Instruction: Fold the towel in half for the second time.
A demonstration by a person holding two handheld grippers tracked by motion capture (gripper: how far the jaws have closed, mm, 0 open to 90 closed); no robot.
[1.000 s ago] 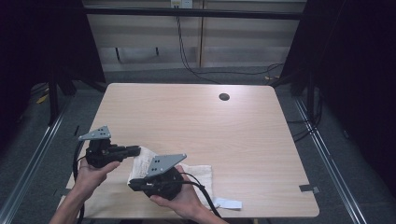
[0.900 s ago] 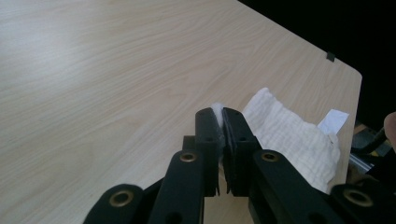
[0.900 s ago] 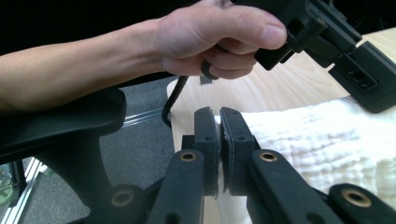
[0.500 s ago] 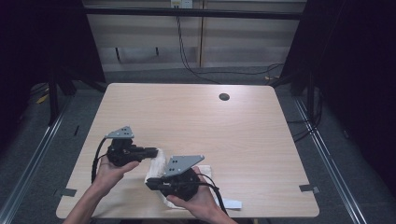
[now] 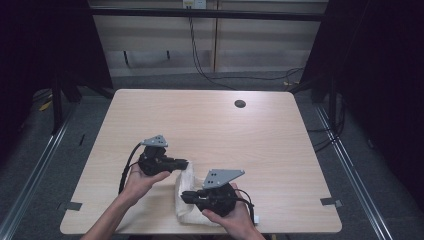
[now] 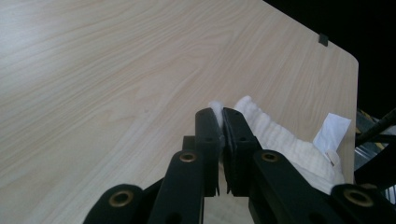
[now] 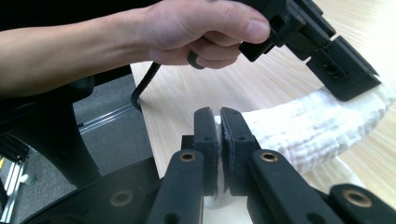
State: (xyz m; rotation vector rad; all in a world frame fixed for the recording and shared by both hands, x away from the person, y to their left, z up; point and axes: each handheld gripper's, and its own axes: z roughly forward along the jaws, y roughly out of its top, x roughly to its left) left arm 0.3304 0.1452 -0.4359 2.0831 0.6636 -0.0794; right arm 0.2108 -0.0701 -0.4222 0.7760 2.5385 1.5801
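— High view first: where does your white, ribbed cotton towel (image 5: 188,195) lie, and how do your hands sit on it?

— It lies bunched at the near edge of the pale wood-grain table (image 5: 210,125), between your two hands. Your left hand (image 5: 142,181) reaches in from the lower left, forearm angled up and to the right, and its black left gripper (image 5: 183,163) points right, onto the towel's far end. Your right hand (image 5: 231,215) sits at the near edge with the right gripper (image 5: 186,196) pointing left, at the towel's near part.

— And the tongs?

— In the left gripper view your left gripper's jaws are pressed together on a white fold of the towel's edge. In the right gripper view your right gripper (image 7: 219,119) is likewise clamped on a pinch of the cloth, and the towel (image 7: 317,126) runs as a thick rolled band, raised off the wood, up to the other gripper's black jaws, with your left hand (image 7: 201,28) wrapped around its handle.

— How does the cloth look?

— Crumpled and waffle-textured, with a small white fabric label (image 6: 331,128) hanging at its far corner.
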